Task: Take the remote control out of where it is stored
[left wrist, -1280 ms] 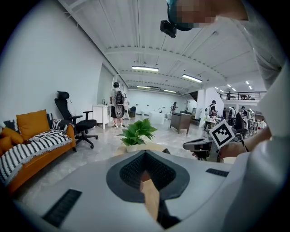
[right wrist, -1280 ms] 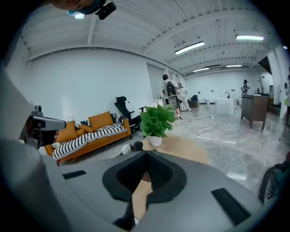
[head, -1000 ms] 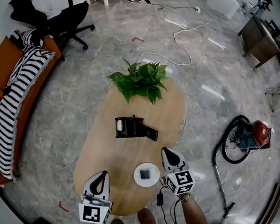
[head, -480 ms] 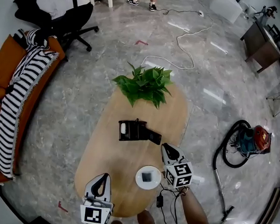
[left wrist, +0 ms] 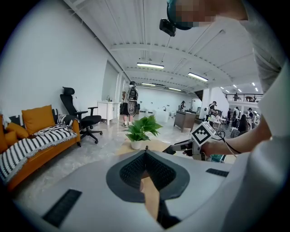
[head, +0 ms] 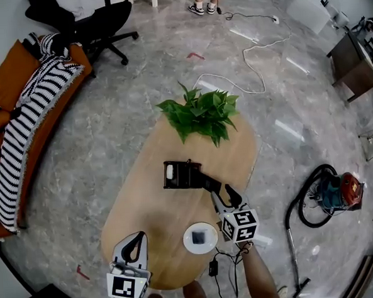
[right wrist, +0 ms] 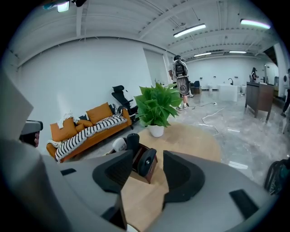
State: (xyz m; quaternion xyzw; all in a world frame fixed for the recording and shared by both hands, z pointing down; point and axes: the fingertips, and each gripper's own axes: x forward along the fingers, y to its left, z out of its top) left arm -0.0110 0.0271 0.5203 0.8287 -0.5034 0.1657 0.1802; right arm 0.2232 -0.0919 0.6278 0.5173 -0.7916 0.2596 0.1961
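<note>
The remote control point(right wrist: 146, 161) sits in its holder point(head: 180, 175) mid table point(head: 145, 201), not yet gripped: right gripper point(right wrist: 161, 166) opening empty jaws just short of it, left gripper point(left wrist: 146, 159) closed on nothing

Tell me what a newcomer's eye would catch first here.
A leafy green plant stands at the far end of the oval wooden table. At mid-table, a dark holder has a black remote leaning out, and the right gripper, jaws opening, points at it without gripping it.

Grey marble floor point(head: 98, 141) with orange sofa point(head: 9, 77) and black office chair point(head: 103, 21)
</note>
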